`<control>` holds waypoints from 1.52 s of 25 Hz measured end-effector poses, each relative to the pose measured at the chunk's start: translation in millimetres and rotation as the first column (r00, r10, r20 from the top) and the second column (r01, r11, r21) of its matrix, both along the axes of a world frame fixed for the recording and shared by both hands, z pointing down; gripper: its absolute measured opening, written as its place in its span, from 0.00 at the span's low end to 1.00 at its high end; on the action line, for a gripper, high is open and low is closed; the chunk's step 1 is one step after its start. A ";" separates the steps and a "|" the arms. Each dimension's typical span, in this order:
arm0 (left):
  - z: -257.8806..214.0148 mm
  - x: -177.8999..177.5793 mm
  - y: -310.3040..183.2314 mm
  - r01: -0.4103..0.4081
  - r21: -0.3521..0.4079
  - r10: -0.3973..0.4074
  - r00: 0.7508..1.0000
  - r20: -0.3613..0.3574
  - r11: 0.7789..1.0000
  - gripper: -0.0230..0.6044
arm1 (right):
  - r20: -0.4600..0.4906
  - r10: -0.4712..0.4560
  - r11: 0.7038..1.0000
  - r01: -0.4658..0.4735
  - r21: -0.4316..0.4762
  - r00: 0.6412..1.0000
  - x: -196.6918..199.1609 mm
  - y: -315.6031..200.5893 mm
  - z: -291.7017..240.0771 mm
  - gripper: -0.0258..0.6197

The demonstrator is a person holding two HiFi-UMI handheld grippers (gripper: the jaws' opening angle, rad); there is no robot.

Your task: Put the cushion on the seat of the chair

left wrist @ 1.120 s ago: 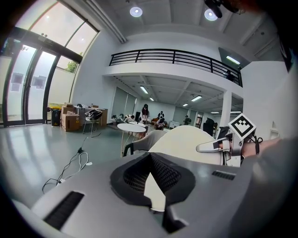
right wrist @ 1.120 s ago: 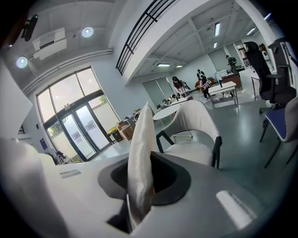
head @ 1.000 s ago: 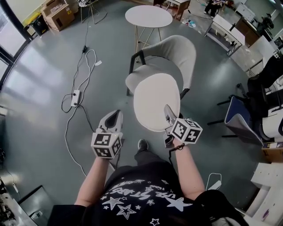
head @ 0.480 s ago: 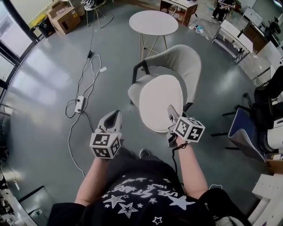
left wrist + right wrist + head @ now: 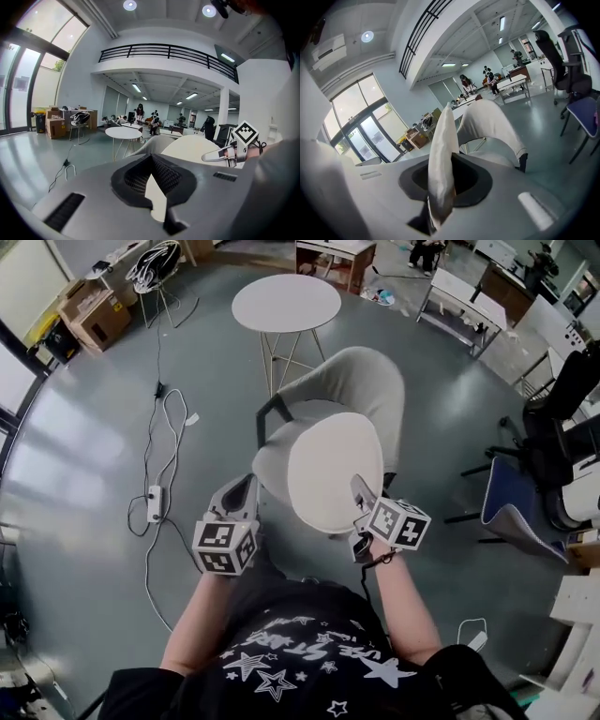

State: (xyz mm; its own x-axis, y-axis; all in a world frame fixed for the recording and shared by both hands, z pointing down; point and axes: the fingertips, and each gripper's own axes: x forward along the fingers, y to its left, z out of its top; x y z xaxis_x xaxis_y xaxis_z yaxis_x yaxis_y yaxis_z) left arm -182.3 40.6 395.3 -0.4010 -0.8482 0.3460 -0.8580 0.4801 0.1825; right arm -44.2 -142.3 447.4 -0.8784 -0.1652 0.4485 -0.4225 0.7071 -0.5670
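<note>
A round cream cushion (image 5: pixel 333 470) hangs tilted over the front of the beige chair (image 5: pixel 361 381), covering much of its seat (image 5: pixel 270 460). My right gripper (image 5: pixel 359 487) is shut on the cushion's near right edge. In the right gripper view the cushion (image 5: pixel 440 154) stands edge-on between the jaws, with the chair (image 5: pixel 492 124) behind it. My left gripper (image 5: pixel 244 488) floats left of the cushion near the seat's front left, shut and holding nothing. The left gripper view shows the cushion (image 5: pixel 192 147) and the right gripper (image 5: pixel 220 154) to its right.
A round white table (image 5: pixel 286 302) stands just behind the chair. A power strip with looping cables (image 5: pixel 155 502) lies on the grey floor to the left. A blue office chair (image 5: pixel 511 502) is at the right, cardboard boxes (image 5: pixel 94 315) at the far left, desks at the back.
Both grippers have moved toward the chair with the person. The cushion, still held by the right gripper, now overlaps more of the seat.
</note>
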 end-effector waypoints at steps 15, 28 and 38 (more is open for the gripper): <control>39.1 -137.9 -106.9 -0.352 -0.092 0.345 0.935 -0.080 0.932 0.05 | -0.085 0.371 0.925 -0.376 -0.052 0.925 -79.4 -47.8 23.0 0.13; 99.6 -205.8 -167.7 -0.582 -0.188 0.563 0.813 -0.150 0.791 0.05 | -0.060 0.563 0.805 -0.564 -0.185 0.824 -149.9 -32.8 73.6 0.13; 160.2 -163.3 -171.7 -0.698 -0.250 0.656 0.716 -0.238 0.672 0.05 | -0.072 0.567 0.794 -0.567 -0.220 0.821 -139.1 -15.5 142.3 0.13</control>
State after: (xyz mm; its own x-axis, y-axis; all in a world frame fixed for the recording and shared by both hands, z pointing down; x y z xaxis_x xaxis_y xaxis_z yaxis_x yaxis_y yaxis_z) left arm -345.7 -131.1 555.5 0.3030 -0.7134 0.6318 -0.9504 -0.1775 0.2554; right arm -183.3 -157.8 589.8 -0.6578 -0.5295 0.5356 -0.7092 0.1961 -0.6771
